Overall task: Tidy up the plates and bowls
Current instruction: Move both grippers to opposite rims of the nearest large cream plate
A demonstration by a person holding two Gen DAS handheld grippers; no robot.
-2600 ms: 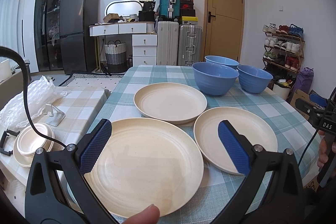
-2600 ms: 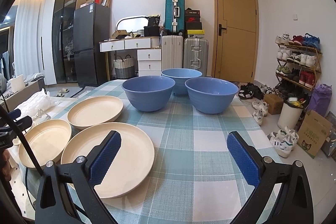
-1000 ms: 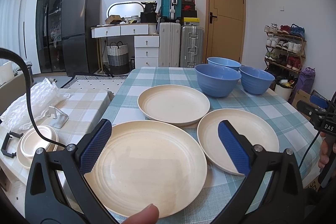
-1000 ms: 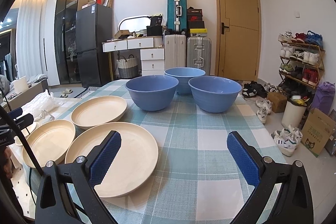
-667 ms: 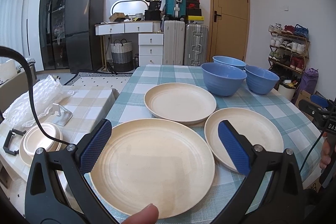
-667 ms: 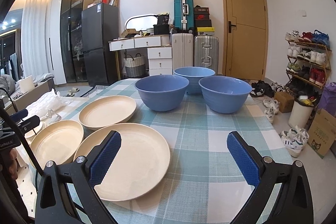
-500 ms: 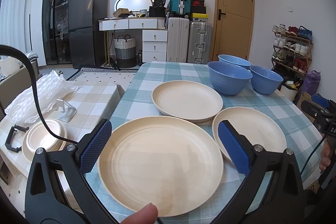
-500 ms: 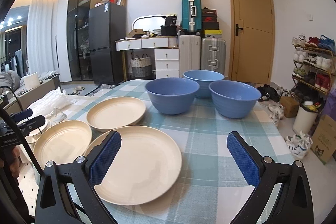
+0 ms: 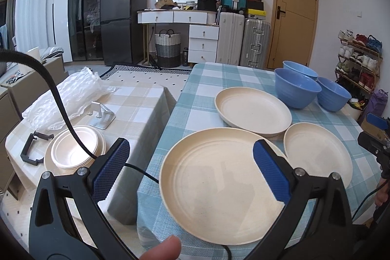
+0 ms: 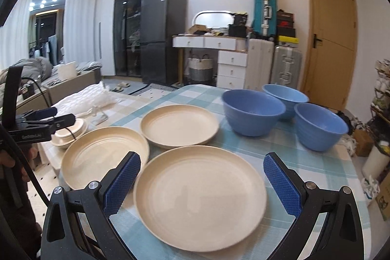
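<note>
Left two-finger gripper point(image 9: 191, 172) held wide open above near round cream plate point(image 9: 219, 189) — nothing gripped. Right two-finger gripper point(image 10: 201, 185) spread open too, over another cream plate point(image 10: 199, 199). Three blue ribbed bowls point(image 10: 253, 111) clustered further back on teal checked tablecloth point(image 10: 304, 162).

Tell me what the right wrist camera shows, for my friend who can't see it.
Three cream plates and three blue bowls sit on a checked tablecloth. The right gripper hangs over the nearest plate, jaws wide open, holding nothing. Suitcases stand behind.
</note>
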